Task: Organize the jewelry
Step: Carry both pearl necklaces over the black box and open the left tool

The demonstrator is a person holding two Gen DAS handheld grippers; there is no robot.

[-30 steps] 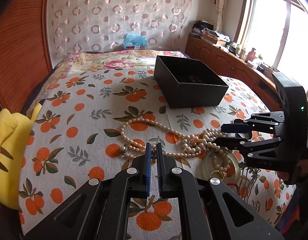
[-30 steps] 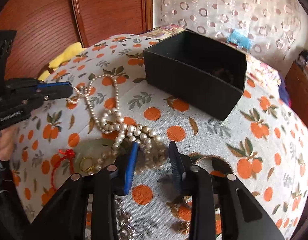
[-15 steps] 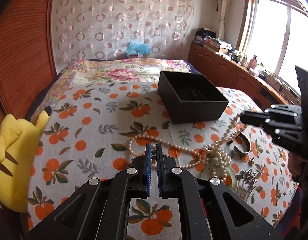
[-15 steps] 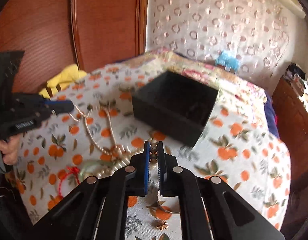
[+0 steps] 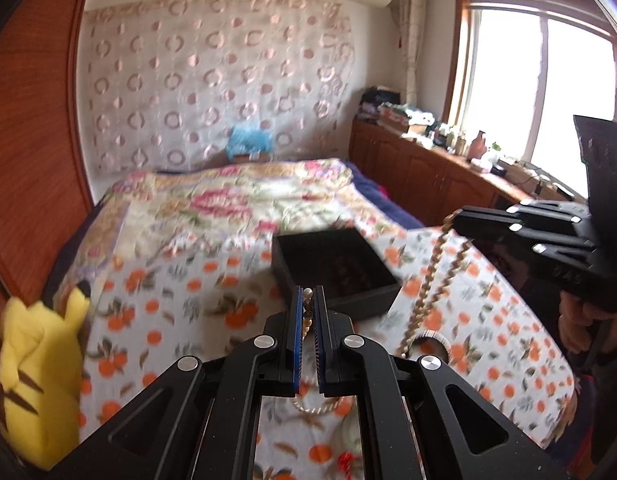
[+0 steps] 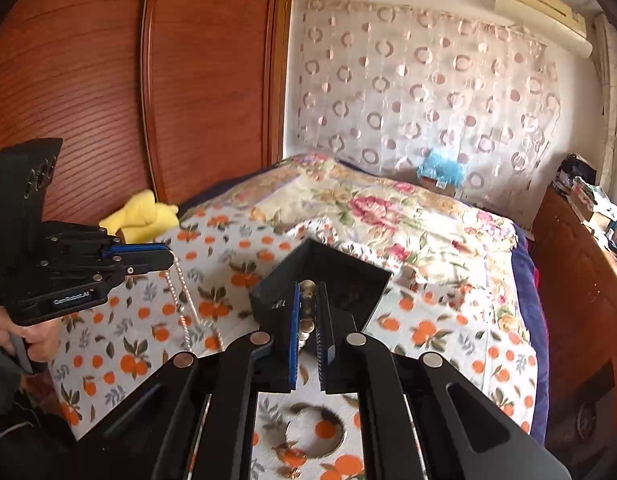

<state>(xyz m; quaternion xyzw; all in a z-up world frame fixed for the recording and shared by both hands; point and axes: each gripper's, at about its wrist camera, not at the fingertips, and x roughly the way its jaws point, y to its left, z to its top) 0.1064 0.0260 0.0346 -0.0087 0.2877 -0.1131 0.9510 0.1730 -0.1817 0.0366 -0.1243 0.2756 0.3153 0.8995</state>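
The left gripper is pinching one part of a pearl necklace, its blue pads pressed together on the beads. The right gripper is clamping another part of the same strand between its own pads. The necklace is hanging in loops from both grippers above the orange-print bedspread, its lower beads trailing down out of sight behind the gripper bodies. An open black box is sitting on the bed just beyond the fingertips. A yellow plush toy is lying at the bed's left edge.
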